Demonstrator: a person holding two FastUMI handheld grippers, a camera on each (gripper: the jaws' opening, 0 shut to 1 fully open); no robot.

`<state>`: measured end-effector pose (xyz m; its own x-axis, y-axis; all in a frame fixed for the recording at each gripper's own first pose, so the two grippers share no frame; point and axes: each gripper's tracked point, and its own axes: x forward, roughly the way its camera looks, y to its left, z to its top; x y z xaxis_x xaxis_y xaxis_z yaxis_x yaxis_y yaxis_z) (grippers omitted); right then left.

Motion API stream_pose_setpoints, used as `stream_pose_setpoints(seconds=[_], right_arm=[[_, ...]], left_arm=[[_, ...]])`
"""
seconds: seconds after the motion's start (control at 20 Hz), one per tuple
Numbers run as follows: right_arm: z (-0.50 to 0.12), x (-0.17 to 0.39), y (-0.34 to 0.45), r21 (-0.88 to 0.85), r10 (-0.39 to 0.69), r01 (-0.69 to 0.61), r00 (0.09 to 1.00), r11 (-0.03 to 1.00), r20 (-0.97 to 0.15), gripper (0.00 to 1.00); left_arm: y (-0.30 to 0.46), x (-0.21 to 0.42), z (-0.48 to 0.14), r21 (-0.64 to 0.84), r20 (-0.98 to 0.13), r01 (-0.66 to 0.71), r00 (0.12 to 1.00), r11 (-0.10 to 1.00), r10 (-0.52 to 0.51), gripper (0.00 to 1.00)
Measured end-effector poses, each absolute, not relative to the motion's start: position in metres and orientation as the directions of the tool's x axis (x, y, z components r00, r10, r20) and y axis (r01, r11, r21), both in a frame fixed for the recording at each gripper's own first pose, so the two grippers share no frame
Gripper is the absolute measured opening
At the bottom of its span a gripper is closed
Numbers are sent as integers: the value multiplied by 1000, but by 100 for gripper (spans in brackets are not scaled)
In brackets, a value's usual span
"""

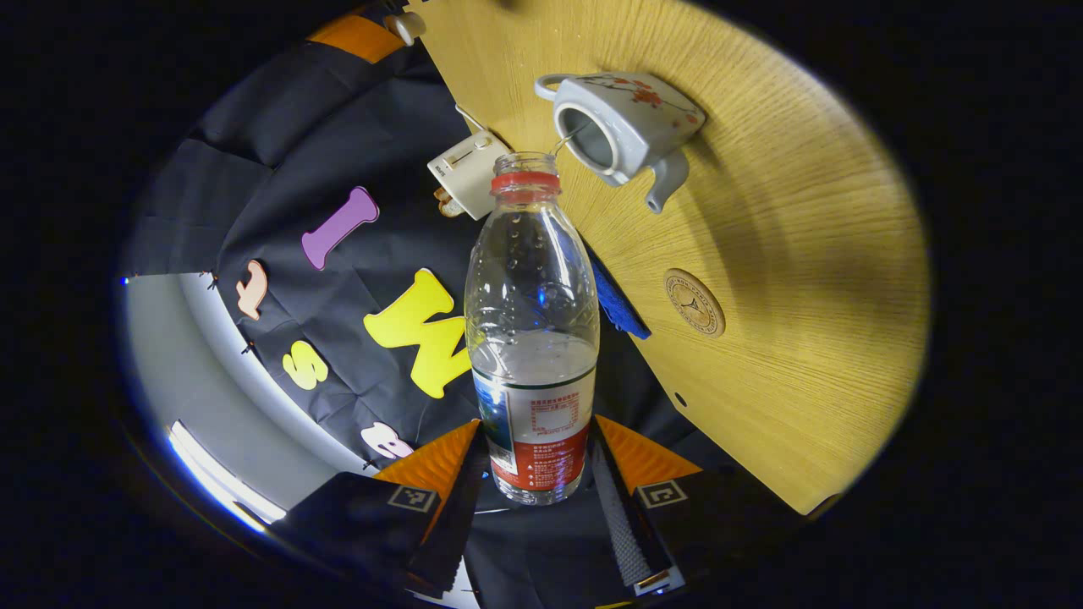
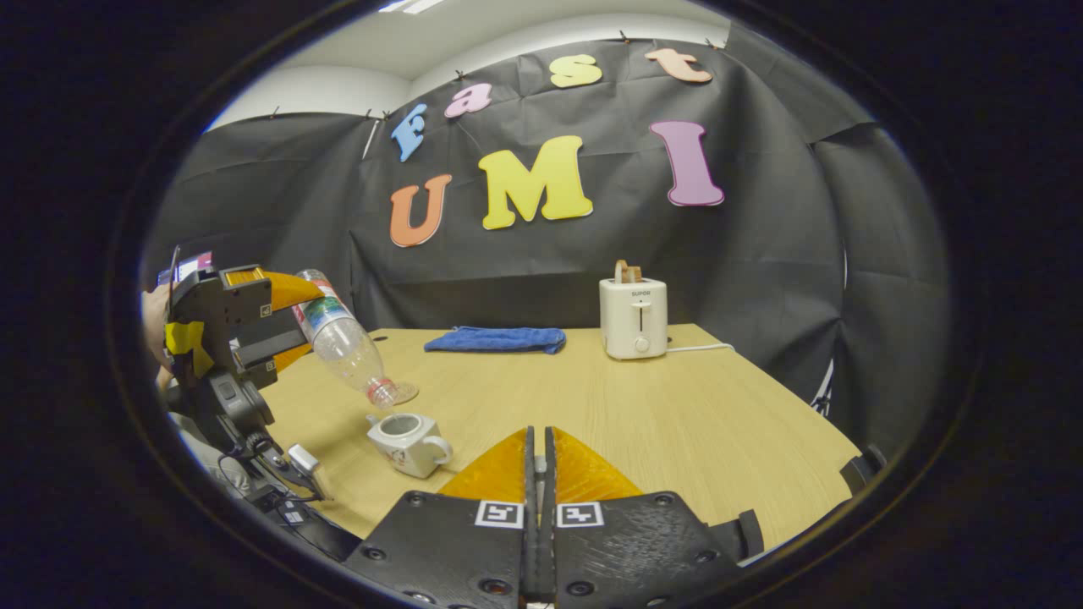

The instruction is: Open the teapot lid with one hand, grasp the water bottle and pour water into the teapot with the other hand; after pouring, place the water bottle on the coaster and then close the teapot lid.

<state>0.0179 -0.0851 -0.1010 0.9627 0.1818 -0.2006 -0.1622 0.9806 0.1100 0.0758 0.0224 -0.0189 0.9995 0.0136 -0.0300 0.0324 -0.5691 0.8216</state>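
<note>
With the teapot [image 1: 622,127] already lidless just ahead of the bottle's mouth, the left hand-held gripper [image 1: 537,474] clamps the tilted water bottle [image 1: 531,338] mid-pour, while the right hand-held gripper [image 2: 538,474] is closed, contents unclear; coaster [image 1: 694,302] placement and lid closing remain.

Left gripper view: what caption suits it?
Left gripper tips a water bottle, pouring into the open teapot.

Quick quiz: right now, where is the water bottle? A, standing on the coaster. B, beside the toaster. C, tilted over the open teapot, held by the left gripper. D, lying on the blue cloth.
C: the water bottle is tipped neck-down over the open teapot, clamped in the left gripper.
</note>
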Motion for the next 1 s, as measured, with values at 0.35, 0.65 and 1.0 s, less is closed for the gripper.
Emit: stream_pose_setpoints(seconds=[0.35, 0.65, 1.0], right_arm=[[-100, 19, -81, 112, 188, -168, 962, 979, -200, 0], [-100, 18, -83, 108, 181, -162, 962, 981, -203, 0], [-86, 17, -77, 133, 194, -170, 962, 976, -192, 0]], left_arm=[[28, 76, -21, 822, -34, 41, 999, -568, 24, 71], [31, 77, -37, 878, -56, 63, 998, -475, 30, 71], [58, 59, -99, 955, -284, 272, 953, 121, 101, 71]])
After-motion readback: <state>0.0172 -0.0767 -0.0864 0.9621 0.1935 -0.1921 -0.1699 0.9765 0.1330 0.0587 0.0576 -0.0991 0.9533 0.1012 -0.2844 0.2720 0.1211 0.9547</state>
